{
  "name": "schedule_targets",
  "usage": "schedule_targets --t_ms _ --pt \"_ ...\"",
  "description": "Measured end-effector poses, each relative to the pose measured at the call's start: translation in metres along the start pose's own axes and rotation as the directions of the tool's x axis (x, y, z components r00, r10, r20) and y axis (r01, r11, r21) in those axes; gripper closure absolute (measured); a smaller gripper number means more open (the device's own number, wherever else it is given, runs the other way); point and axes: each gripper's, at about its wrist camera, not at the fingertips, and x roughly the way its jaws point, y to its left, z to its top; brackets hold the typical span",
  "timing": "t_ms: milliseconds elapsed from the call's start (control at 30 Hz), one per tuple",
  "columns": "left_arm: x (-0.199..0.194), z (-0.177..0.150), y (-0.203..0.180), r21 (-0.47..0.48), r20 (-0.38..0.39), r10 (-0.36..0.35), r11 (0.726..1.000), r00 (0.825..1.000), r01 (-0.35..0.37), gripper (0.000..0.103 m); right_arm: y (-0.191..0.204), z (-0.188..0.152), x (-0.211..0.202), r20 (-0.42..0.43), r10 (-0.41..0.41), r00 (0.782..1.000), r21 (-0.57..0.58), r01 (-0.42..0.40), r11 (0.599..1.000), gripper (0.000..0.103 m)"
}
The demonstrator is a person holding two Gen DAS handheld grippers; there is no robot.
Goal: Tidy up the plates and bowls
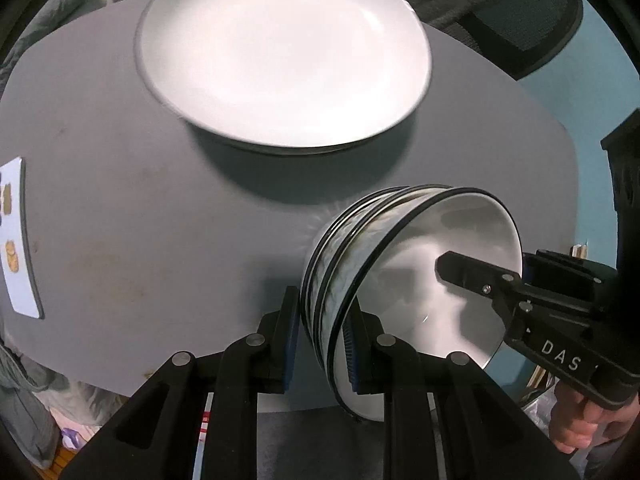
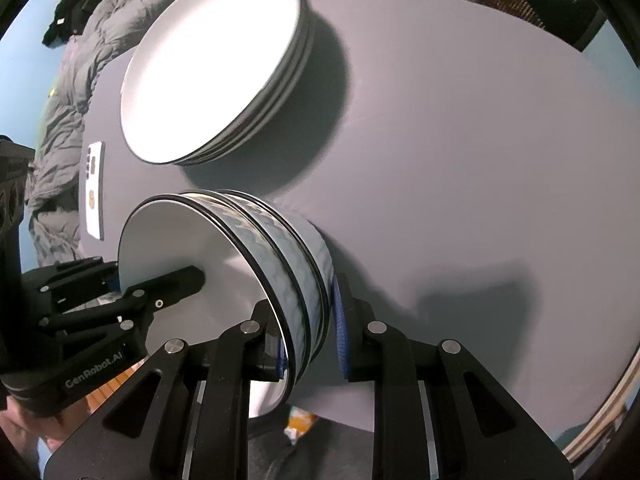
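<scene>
A stack of nested bowls (image 1: 352, 256) with blue wave pattern and dark rims is held above the grey table (image 1: 120, 200), near its front edge. My left gripper (image 1: 320, 344) is shut on one side of the stack's rim. My right gripper (image 2: 308, 332) is shut on the opposite side, one finger inside the top bowl. The bowls also show in the right wrist view (image 2: 280, 248). A stack of white plates (image 1: 280, 52) with dark rims sits on the table beyond the bowls; it also shows in the right wrist view (image 2: 212, 68).
A white phone (image 1: 16, 240) lies at the table's left edge, also in the right wrist view (image 2: 94, 188). A dark mesh chair (image 1: 520, 12) stands behind the table. Grey bedding (image 2: 60, 120) lies beside the table.
</scene>
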Motion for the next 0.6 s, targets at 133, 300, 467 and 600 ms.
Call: schedule_targets --t_ms 133,300,467,600 --pt "0.005 0.004 0.005 -0.009 0.000 -0.001 1.000 1.000 0.001 0.083 0.019 0.001 0.008 -0.004 -0.001 1.000 -0.011 0.001 1.000 0.083" --pt "0.008 0.006 0.010 0.005 -0.003 0.008 1.000 1.000 -0.008 0.083 0.036 0.001 0.013 -0.004 -0.002 1.000 -0.017 0.002 1.000 0.083" --pt "0.014 0.012 0.009 0.010 -0.010 0.003 1.000 1.000 -0.003 0.083 0.046 0.000 0.018 -0.004 -0.003 1.000 -0.014 0.003 1.000 0.083" --pt "0.018 0.016 0.006 0.010 -0.008 -0.015 1.000 1.000 0.015 0.085 0.046 -0.002 0.017 0.002 -0.005 1.000 -0.005 0.005 1.000 0.083"
